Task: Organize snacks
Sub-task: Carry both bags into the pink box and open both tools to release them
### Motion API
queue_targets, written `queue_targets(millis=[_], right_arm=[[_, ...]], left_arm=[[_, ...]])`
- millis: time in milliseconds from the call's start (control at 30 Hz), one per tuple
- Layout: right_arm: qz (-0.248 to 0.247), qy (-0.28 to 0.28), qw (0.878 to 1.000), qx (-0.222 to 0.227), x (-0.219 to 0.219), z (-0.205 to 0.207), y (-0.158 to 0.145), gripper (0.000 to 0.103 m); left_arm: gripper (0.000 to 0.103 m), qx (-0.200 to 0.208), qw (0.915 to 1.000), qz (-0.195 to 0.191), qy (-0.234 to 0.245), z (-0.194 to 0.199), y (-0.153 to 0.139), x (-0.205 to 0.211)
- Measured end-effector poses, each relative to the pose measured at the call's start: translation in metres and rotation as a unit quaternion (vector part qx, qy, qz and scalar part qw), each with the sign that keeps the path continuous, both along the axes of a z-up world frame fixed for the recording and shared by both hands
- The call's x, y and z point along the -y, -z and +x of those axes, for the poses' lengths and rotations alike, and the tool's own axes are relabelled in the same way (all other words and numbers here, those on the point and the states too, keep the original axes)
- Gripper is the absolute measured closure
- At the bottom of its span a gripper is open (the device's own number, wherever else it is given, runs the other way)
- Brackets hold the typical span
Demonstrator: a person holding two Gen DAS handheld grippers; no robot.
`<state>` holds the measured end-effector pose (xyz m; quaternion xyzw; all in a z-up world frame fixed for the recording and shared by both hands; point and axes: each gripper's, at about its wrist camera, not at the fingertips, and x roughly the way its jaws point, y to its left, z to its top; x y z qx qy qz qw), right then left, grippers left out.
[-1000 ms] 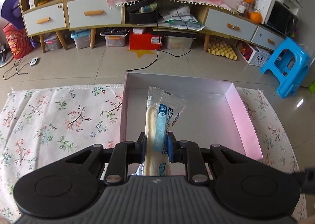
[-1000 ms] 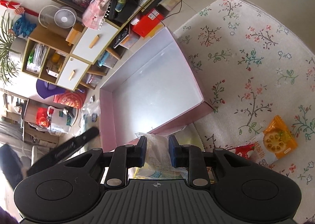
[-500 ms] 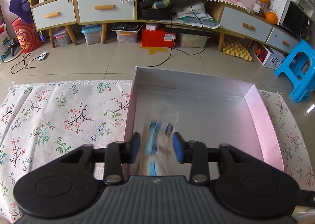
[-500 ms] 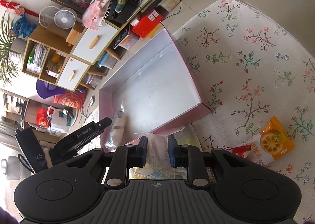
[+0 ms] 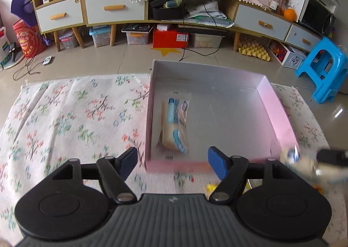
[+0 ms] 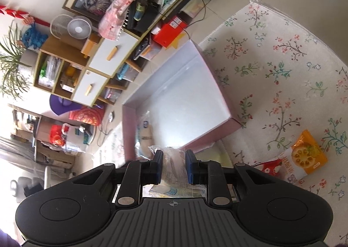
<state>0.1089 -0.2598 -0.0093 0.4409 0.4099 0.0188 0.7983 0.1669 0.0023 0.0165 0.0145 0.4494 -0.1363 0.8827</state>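
A: Stock check. What is filed in the pink box point(image 5: 276, 107)?

B: One item: a blue-and-white snack packet point(image 5: 175, 124), lying flat by the box's left wall, left of centre in the left wrist view.

A: Left gripper point(image 5: 173, 161)?

B: Its jaws have just been opening and now stand wide with nothing between them. The packet lies just above them in the frame, apart from both pads.

A: Right gripper point(image 6: 174, 165)?

B: Clamped on a clear-wrapped snack point(image 6: 174, 160), low centre of the right wrist view, held just short of the box's near edge.

A: Outstanding?

B: That held snack, plus an orange packet point(image 6: 304, 160) on the floral cloth point(image 6: 282, 62) at lower right. By my reckoning, roughly a third done.
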Motion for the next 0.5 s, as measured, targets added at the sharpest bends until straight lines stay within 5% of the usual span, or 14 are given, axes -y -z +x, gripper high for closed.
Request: queue_targets(millis=[233, 500], right_arm=[[-0.032, 0.005, 0.999, 0.035, -0.006, 0.015, -0.012, 0.081], [-0.111, 0.002, 0.993, 0.039, -0.017, 0.052, 0.022, 0.081]], left_arm=[[0.028, -0.017, 0.9998, -0.008, 0.005, -0.026, -0.003, -0.015], [0.020, -0.010, 0.9997, -0.020, 0.010, -0.039, 0.008, -0.026]])
